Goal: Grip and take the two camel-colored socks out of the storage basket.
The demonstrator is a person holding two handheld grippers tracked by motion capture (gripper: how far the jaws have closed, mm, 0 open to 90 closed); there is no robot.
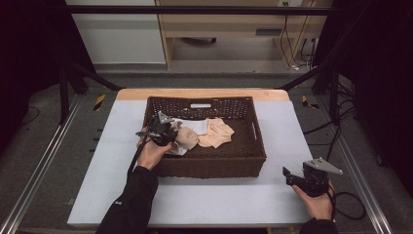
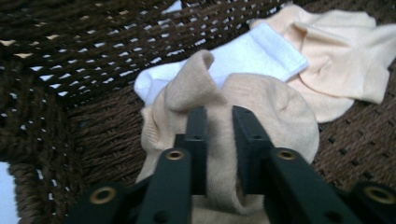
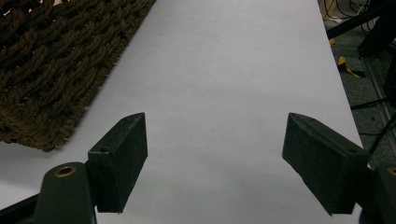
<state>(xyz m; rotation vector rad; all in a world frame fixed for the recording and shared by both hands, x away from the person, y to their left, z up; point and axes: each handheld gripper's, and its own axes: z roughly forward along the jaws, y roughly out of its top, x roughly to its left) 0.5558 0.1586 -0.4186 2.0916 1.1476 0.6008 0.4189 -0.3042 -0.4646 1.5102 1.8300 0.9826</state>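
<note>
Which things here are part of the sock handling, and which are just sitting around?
In play: left gripper, shut on the beige sock; wicker basket.
Idle: white sock, second beige sock, right gripper, open over the table.

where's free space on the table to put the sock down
Bare white table runs between the basket front wall and the near edge, and right of the basket up to the open right gripper. Inside it's crowded: left gripper pinches a beige sock beside other socks.

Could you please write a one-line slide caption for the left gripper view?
Left tongs pinch a fold of a beige sock inside the brown wicker basket, beside a white sock.
</note>
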